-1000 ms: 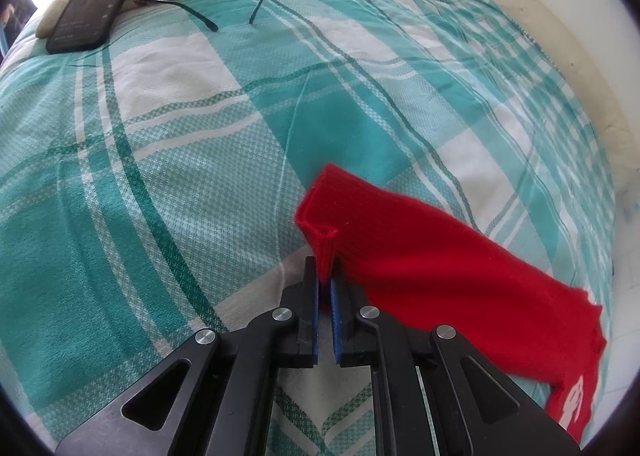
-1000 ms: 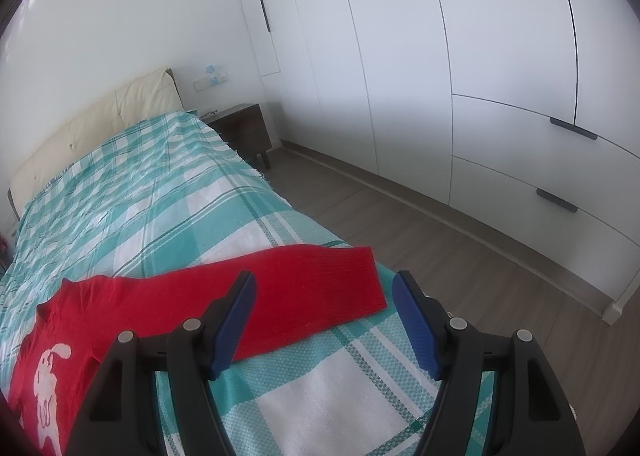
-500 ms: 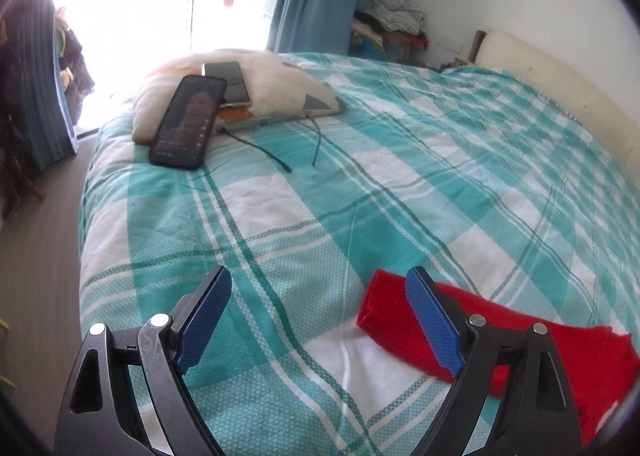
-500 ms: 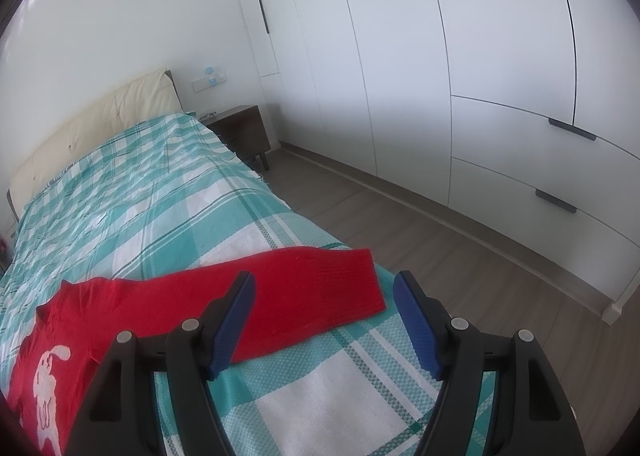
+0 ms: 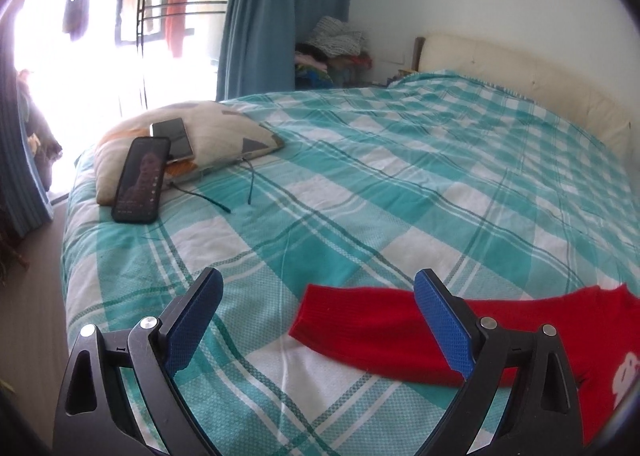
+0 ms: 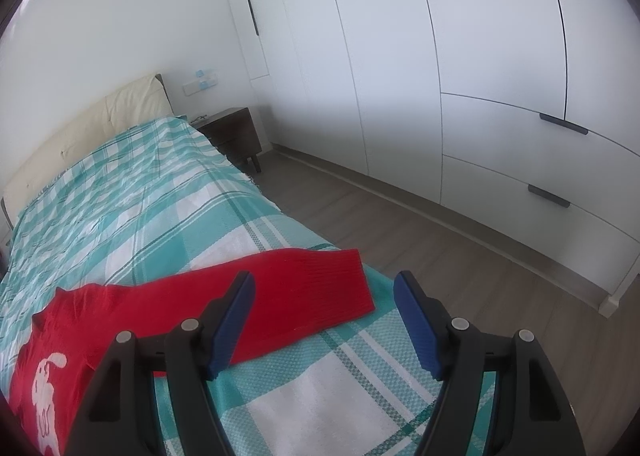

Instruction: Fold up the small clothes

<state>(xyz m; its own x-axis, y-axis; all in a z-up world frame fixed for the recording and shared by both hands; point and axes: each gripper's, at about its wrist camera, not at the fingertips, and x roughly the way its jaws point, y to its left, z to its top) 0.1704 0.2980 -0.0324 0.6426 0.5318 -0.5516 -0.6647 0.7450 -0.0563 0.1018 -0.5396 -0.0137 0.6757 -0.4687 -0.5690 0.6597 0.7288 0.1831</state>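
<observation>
Spreading done: red sweater (image 5: 400,330) lies flat on the bed (image 5: 360,175), both jaws spread and empty, the left gripper (image 5: 318,316) just opened. Next I judge a sleeve fold inward.

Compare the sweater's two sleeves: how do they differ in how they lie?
The left sleeve lies well inside the bed; the right sleeve reaches the bed's edge by the floor. The left cuff is clear of pads; the right sleeve runs behind one pad. Both lie flat, unfolded.
</observation>
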